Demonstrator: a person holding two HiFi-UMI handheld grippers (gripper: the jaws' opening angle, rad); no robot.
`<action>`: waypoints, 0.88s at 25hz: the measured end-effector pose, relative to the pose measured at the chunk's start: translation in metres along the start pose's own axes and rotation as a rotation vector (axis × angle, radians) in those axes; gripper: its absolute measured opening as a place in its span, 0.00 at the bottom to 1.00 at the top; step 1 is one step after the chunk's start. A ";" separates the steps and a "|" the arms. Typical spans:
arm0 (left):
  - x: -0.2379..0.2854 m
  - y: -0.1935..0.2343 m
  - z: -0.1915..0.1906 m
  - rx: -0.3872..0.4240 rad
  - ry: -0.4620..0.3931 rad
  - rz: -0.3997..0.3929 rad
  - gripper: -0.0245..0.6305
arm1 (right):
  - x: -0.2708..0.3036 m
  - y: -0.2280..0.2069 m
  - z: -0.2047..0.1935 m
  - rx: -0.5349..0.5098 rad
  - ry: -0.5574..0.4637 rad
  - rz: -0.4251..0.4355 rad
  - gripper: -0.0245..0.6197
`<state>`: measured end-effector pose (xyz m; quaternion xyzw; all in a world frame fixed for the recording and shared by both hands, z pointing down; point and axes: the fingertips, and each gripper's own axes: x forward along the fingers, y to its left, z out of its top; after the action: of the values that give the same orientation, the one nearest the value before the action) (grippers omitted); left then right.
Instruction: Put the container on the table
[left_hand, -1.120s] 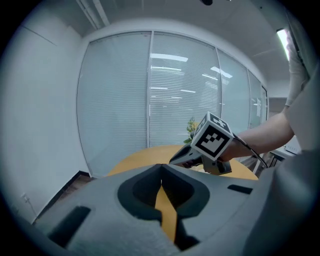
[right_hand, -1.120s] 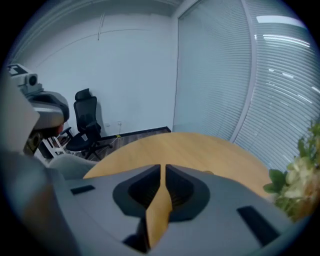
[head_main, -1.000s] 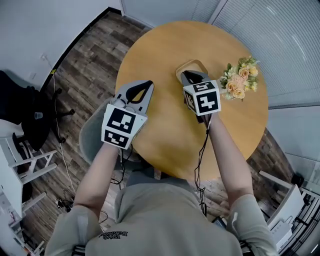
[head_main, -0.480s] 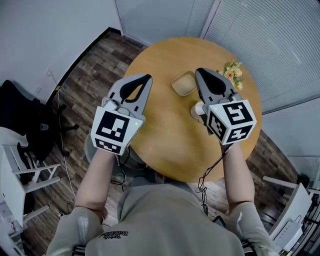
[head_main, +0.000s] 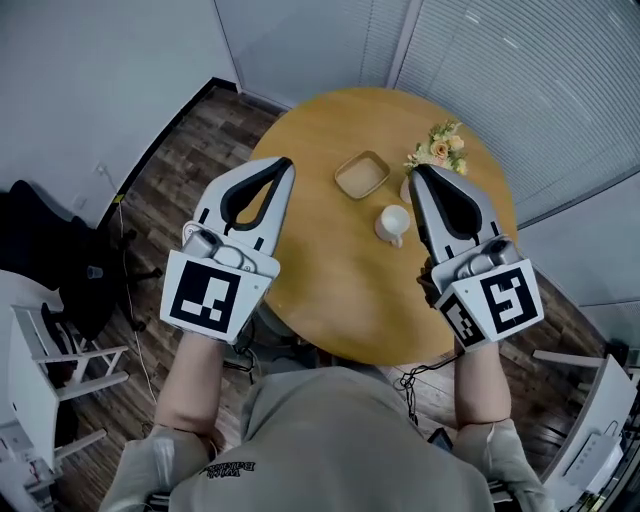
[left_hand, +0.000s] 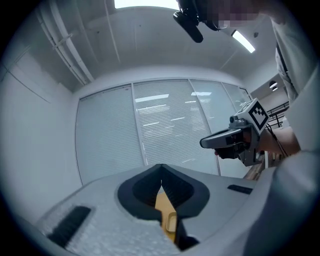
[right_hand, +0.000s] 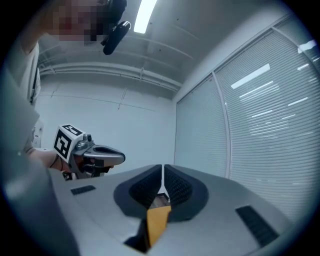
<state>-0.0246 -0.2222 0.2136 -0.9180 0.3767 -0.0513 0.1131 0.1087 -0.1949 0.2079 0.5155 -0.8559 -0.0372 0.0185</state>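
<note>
A shallow tan square container (head_main: 362, 175) sits on the round wooden table (head_main: 320, 280), toward its far side, with nothing touching it. Both grippers are held up above the table's near half and point away from me. My left gripper (head_main: 283, 163) is left of the container with its jaws shut and empty. My right gripper (head_main: 419, 172) is to the container's right, also shut and empty. In the left gripper view the jaws (left_hand: 161, 176) meet over a sliver of tabletop, and the right gripper (left_hand: 235, 140) shows beyond. The right gripper view shows its jaws (right_hand: 163, 172) pressed together.
A white cup (head_main: 393, 222) stands on the table just near of the container. A small bunch of pale flowers (head_main: 436, 150) sits at the far right edge. A black chair (head_main: 50, 250) and a white chair (head_main: 40, 360) stand on the wood floor to the left.
The right gripper has drawn back from the container, which stays on the table. Both grippers have risen and moved toward me, uncovering the white cup.
</note>
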 end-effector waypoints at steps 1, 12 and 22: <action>-0.002 -0.004 0.003 0.016 0.000 -0.004 0.07 | -0.006 0.001 0.003 -0.007 -0.006 -0.005 0.09; -0.025 -0.049 -0.018 0.016 0.075 -0.053 0.07 | -0.050 0.012 -0.024 0.079 0.030 -0.025 0.09; -0.028 -0.057 -0.031 -0.029 0.110 -0.048 0.07 | -0.059 0.013 -0.041 0.119 0.071 -0.002 0.09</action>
<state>-0.0115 -0.1688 0.2577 -0.9240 0.3610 -0.0990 0.0775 0.1281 -0.1386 0.2497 0.5175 -0.8549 0.0320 0.0181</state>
